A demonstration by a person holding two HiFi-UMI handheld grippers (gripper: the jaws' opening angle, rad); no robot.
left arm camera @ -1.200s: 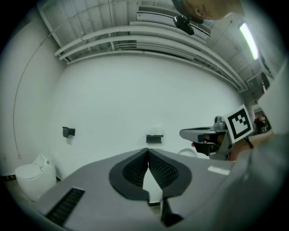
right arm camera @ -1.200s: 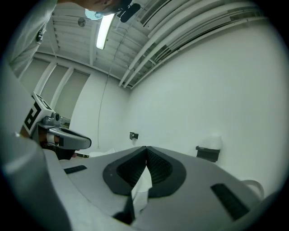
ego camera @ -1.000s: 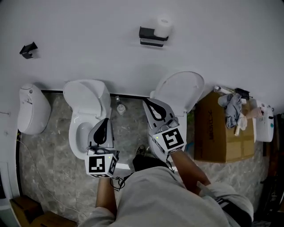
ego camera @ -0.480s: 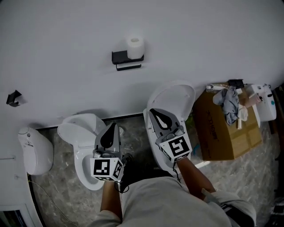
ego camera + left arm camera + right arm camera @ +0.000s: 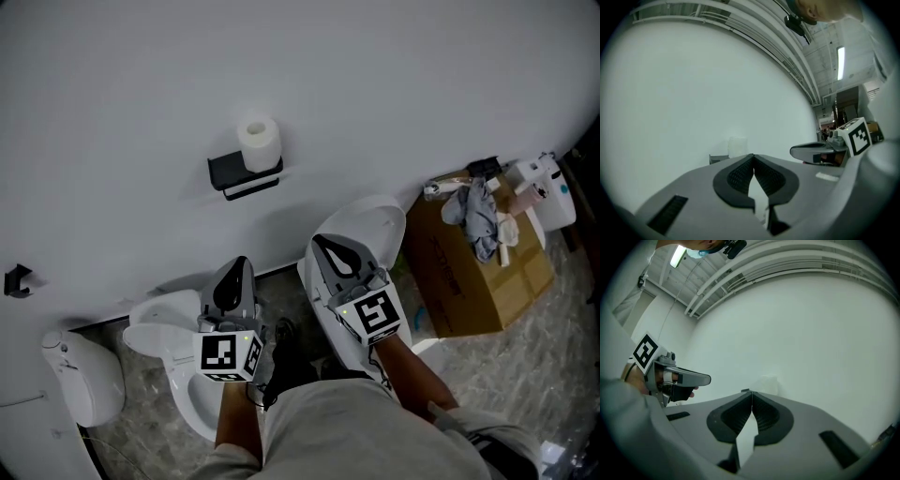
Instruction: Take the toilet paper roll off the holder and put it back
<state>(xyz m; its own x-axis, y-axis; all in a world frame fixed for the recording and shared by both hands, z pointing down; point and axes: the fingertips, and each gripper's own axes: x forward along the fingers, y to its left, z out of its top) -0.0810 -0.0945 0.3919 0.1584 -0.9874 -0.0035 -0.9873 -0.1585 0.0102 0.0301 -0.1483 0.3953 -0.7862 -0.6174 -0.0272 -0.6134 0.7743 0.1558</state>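
Observation:
A white toilet paper roll (image 5: 258, 142) stands upright on a black wall holder (image 5: 242, 174) on the white wall. The roll (image 5: 737, 146) and holder (image 5: 718, 159) also show faintly just above my left jaws, and the roll (image 5: 768, 382) is a pale shape past my right jaws. My left gripper (image 5: 240, 264) is shut with nothing in it, below and slightly left of the holder, well short of it. To its right, my right gripper (image 5: 327, 246) is also shut and empty, pointing at the wall.
Two white toilets (image 5: 173, 323) (image 5: 375, 220) stand against the wall below the grippers, lids up. A urinal (image 5: 80, 375) is at lower left, a small black wall hook (image 5: 14, 279) left. A cardboard box (image 5: 478, 262) with rags and bottles sits at right.
The holder and roll have shifted left and down in the head view and appear nearer. Both grippers stayed shut, side by side.

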